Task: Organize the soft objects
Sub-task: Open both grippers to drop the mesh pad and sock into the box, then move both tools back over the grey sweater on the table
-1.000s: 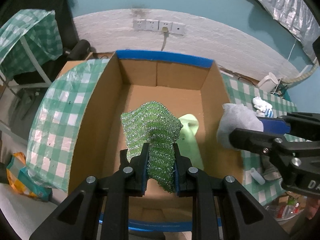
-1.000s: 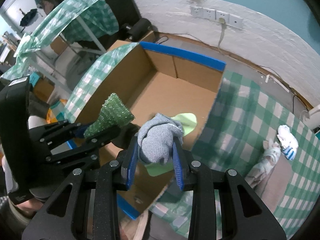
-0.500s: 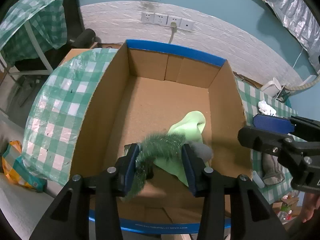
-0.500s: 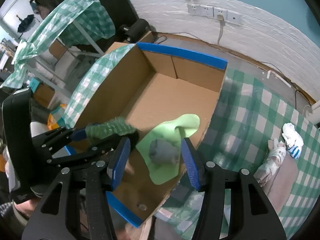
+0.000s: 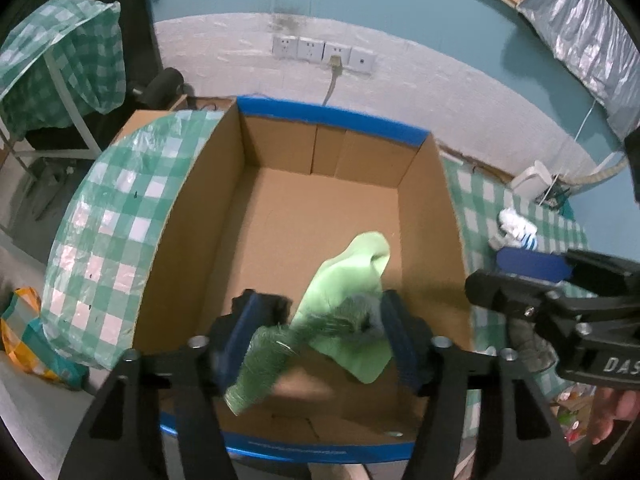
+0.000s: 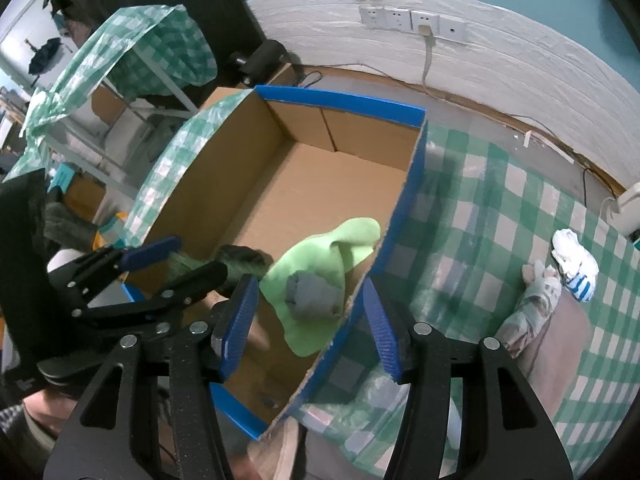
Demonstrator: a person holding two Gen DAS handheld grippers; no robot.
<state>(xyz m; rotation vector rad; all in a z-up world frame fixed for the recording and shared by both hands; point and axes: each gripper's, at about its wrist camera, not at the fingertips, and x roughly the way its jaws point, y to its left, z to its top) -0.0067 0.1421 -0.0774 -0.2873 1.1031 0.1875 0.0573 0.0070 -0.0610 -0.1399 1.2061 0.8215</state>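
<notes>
An open cardboard box (image 5: pixel 200 216) with blue-taped rims holds a light green cloth (image 5: pixel 348 276). My left gripper (image 5: pixel 320 336) is open above the box's near end; the glittery green scrubber cloth (image 5: pixel 260 368) is blurred, dropping between its fingers. My right gripper (image 6: pixel 308 320) is open over the box's right wall (image 6: pixel 400 200). The grey sock ball (image 6: pixel 316 294) lies on the light green cloth (image 6: pixel 320 256) inside the box. The left gripper (image 6: pixel 160 264) shows in the right wrist view with the scrubber (image 6: pixel 240 260) beside it.
A green checked tablecloth (image 6: pixel 500 220) covers the table right of the box. On it lie a white-and-blue sock (image 6: pixel 576 260) and a grey-beige sock (image 6: pixel 532 300). A checked sheet (image 5: pixel 112 240) drapes the box's left flap. Wall sockets (image 5: pixel 324 52) are behind.
Both grippers opened. The left one let go of the green scrubber cloth, which falls into the box. The right one dropped the grey sock ball onto the light green cloth.
</notes>
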